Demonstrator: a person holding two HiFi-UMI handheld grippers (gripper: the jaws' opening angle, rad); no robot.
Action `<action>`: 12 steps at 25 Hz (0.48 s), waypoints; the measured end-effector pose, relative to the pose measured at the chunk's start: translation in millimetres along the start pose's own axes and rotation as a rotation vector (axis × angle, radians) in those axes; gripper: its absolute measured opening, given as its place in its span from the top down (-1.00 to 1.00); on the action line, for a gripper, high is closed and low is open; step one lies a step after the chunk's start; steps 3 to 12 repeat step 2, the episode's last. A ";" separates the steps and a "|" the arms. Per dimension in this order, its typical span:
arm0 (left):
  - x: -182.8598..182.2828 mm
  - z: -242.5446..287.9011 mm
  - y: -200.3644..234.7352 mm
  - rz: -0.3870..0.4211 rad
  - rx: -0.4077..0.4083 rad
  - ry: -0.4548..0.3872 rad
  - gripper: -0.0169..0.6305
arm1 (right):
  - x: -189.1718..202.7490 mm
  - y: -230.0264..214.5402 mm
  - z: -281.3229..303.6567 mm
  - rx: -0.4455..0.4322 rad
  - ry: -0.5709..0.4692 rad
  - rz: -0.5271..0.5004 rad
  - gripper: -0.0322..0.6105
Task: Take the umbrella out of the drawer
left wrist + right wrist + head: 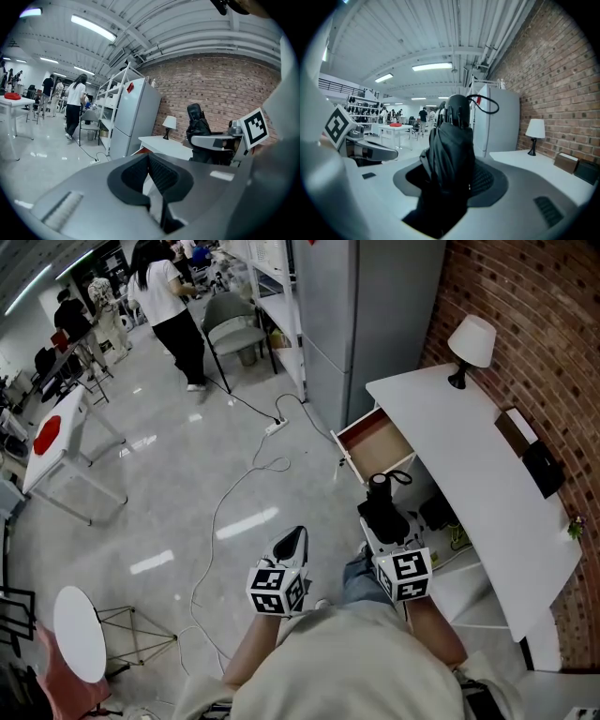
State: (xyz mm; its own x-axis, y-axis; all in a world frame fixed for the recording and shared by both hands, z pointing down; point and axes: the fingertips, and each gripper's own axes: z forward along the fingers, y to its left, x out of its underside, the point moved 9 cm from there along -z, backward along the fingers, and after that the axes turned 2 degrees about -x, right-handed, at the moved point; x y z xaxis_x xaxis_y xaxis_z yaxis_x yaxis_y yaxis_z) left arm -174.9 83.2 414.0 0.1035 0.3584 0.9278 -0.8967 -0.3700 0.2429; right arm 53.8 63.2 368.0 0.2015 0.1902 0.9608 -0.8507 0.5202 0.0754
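Both tools held out in front, side by side

The left tool [298, 538] has its jaws pressed together with nothing between them. The right tool [382, 521] has its jaws clamped on a folded black umbrella [451, 150], which sticks out past them. Both tools point forward and slightly downward, with the left forearm [251, 652] and right forearm [436, 629] extended behind them.

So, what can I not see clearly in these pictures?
1. Head view: the back part of the drawer is hidden under the white desk.
2. Right gripper view: the lower end of the umbrella is lost in the dark inside the right gripper.
3. Head view: the dark things under the desk are in shadow and too small to name.
4. Head view: the black box on the desk is too small to identify.
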 end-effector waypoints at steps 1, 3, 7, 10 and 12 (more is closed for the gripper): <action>0.5 0.4 -0.2 -0.002 -0.002 -0.001 0.91 | 0.2 -0.9 0.0 0.001 -0.001 0.000 0.20; 1.1 0.8 -0.3 -0.003 -0.003 -0.002 0.91 | 0.5 -1.8 -0.1 0.002 -0.002 0.001 0.20; 1.1 0.8 -0.3 -0.003 -0.003 -0.002 0.91 | 0.5 -1.8 -0.1 0.002 -0.002 0.001 0.20; 1.1 0.8 -0.3 -0.003 -0.003 -0.002 0.91 | 0.5 -1.8 -0.1 0.002 -0.002 0.001 0.20; 1.1 0.8 -0.3 -0.003 -0.003 -0.002 0.91 | 0.5 -1.8 -0.1 0.002 -0.002 0.001 0.20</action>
